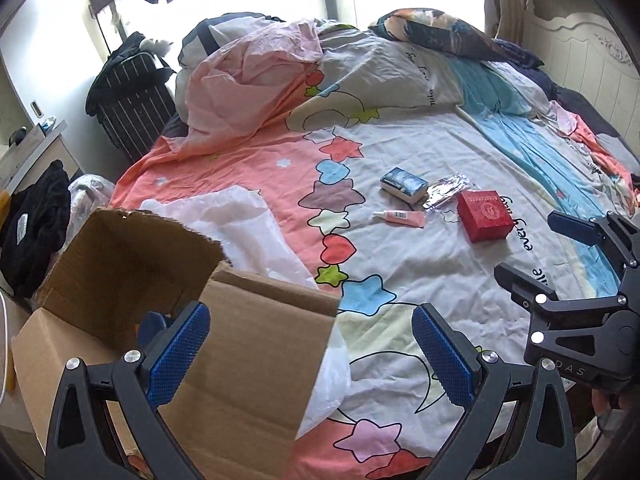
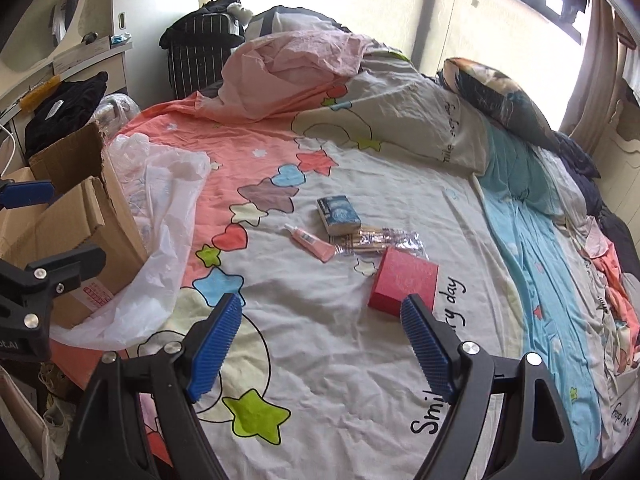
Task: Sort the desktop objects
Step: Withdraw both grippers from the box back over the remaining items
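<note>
Over the bed, left gripper (image 1: 310, 354) wide apart, empty, above brown cardboard box (image 1: 120, 280); right gripper (image 2: 320, 344) wide apart, empty, red square box (image 2: 404, 280) at 12 o'clock.

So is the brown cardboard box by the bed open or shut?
Open. The brown cardboard box has its top flaps folded up and outward, exposing the interior. What it holds cannot be told.

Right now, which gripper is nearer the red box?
Right. The right gripper hangs open just short of the red box, one finger overlapping its near edge in view. The left gripper is open over the cardboard box, well to the left.
</note>
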`<state>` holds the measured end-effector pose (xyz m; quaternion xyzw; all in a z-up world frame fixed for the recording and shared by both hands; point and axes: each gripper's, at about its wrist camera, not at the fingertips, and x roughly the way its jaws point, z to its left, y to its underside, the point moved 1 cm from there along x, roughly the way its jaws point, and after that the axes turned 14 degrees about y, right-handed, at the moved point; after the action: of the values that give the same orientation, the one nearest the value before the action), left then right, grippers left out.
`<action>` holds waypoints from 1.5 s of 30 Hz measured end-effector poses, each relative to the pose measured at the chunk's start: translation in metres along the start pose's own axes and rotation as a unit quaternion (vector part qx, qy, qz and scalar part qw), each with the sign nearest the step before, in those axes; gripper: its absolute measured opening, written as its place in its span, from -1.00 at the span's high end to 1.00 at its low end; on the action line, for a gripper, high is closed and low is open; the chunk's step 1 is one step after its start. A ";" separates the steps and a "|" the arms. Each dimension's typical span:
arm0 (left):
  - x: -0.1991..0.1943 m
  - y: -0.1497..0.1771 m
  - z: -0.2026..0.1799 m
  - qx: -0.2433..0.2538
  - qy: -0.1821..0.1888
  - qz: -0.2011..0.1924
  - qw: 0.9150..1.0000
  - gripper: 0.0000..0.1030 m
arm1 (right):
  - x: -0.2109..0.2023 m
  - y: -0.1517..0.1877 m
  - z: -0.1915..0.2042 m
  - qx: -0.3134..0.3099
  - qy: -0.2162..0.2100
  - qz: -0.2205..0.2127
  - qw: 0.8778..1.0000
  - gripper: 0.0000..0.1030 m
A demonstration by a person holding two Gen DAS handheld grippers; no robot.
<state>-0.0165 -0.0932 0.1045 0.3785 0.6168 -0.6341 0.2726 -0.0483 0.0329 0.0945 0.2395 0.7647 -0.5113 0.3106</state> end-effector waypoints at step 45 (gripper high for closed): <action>0.160 -0.058 -0.065 0.007 0.053 0.085 0.995 -1.00 | 0.121 0.024 -0.086 0.061 0.013 0.119 0.991 -0.54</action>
<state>-0.1446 -0.0042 0.0104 0.4644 0.5920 -0.5916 0.2895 -0.1356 0.1274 0.0166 0.3534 0.7020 -0.5137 0.3441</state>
